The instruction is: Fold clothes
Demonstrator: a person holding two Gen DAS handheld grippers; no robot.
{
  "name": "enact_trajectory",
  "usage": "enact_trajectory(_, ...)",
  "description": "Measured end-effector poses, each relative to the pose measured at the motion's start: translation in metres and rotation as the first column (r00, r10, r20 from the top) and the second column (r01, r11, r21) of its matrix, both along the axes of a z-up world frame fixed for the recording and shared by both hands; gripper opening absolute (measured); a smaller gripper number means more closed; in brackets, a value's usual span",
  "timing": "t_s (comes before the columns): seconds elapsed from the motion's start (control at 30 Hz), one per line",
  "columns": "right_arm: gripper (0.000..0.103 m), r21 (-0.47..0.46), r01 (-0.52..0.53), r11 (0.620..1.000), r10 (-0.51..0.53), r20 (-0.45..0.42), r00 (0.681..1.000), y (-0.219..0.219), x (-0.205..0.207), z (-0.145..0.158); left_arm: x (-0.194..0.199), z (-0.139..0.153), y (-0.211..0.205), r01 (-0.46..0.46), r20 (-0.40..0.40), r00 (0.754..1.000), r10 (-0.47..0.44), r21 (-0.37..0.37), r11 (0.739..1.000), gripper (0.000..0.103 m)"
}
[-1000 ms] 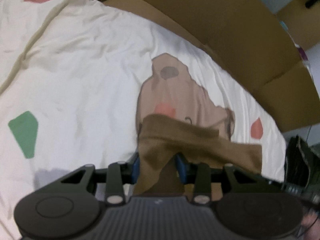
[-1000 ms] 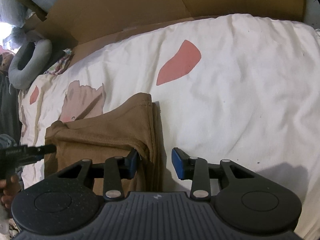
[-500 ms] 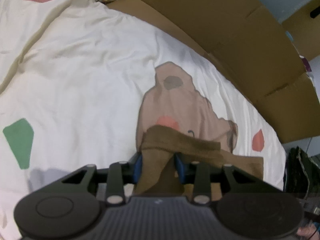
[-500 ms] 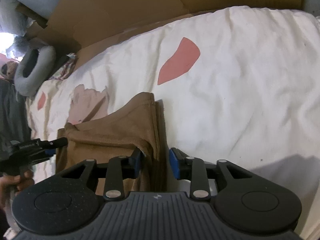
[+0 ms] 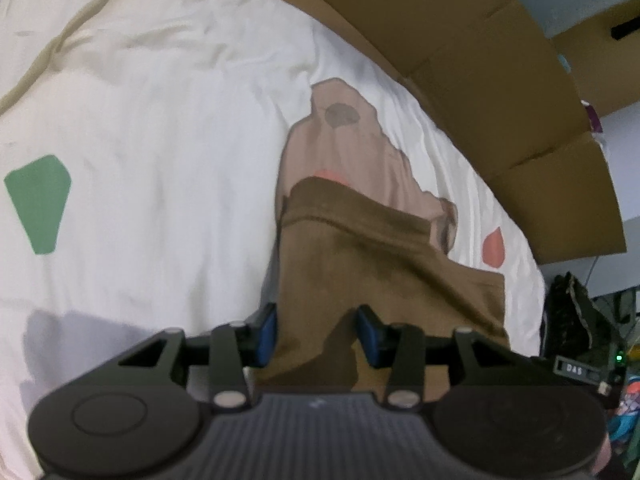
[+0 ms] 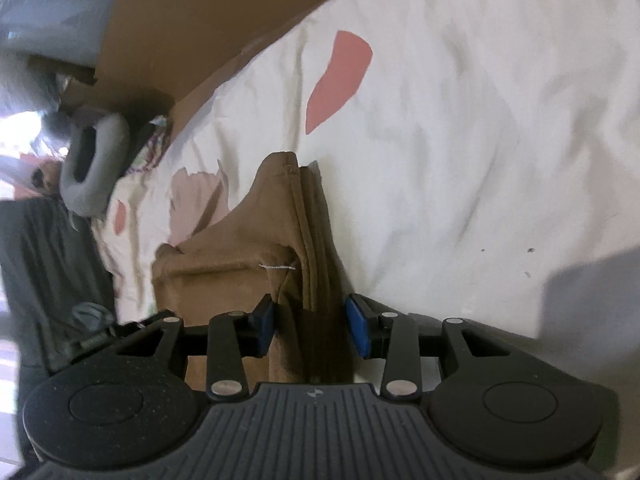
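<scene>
Left wrist view: the brown garment (image 5: 360, 264) lies folded on the white bedsheet (image 5: 160, 120), running from between the fingers of the left gripper (image 5: 316, 334) away over a printed tan bear figure (image 5: 344, 152) on the sheet. The jaws have just been opening and stand partly open, with the near edge of the garment between the blue pads (image 5: 267, 332); the left pad lies at the cloth's edge, the right pad shows a dark gap beside it, so no firm clamp is visible. The garment's far folded hem runs across the bear print. Bare sheet lies open to the left, with a green patch (image 5: 38, 200) well apart; cardboard panels (image 5: 460, 40) border the bed on the far side and right, and a pink patch (image 5: 494, 246) sits near the garment's right side. Right wrist view: the same garment (image 6: 240, 264) lies to the left and between the fingers of the right gripper (image 6: 310, 326), its stacked folded edge running straight away from the jaws. These jaws have also just been opening and are partly open; the left pad (image 6: 265, 328) touches the cloth, while the right pad stands clear of it. Open white sheet extends to the right; cardboard (image 6: 192, 40) and a grey neck pillow (image 6: 96, 164) lie far left.
</scene>
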State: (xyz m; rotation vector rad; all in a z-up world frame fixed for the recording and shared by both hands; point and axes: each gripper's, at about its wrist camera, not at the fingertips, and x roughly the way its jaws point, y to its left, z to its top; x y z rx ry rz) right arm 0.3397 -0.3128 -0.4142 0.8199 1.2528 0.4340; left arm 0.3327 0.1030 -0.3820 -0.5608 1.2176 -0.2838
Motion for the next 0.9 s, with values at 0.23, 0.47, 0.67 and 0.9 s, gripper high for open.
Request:
enact_trajectory(0.23,0.043,0.078,-0.009,0.997,0.01,-0.012,1.0,0.001,0.012,-0.004,0.002,-0.004,0.006,-0.026,-0.033,0.999,0.024,-0.042,0.999,0.044)
enact_trajectory(0.47,0.043,0.051,-0.095,0.994,0.092,0.053,0.994,0.011,0.012,0.015,-0.002,-0.003,0.006,-0.032,-0.035,0.999,0.03,-0.053,0.998,0.044)
enact_trajectory(0.67,0.045,0.014,-0.097,0.995,0.097,0.017,0.995,0.0,0.007,0.004,-0.002,-0.005,0.008,-0.024,-0.035,0.999,0.022,-0.062,0.998,0.044)
enact_trajectory(0.9,0.046,0.045,-0.077,0.996,0.077,-0.006,0.997,-0.004,0.006,-0.006,0.0,-0.009,0.007,0.005,-0.024,1.0,-0.007,-0.07,0.998,0.044)
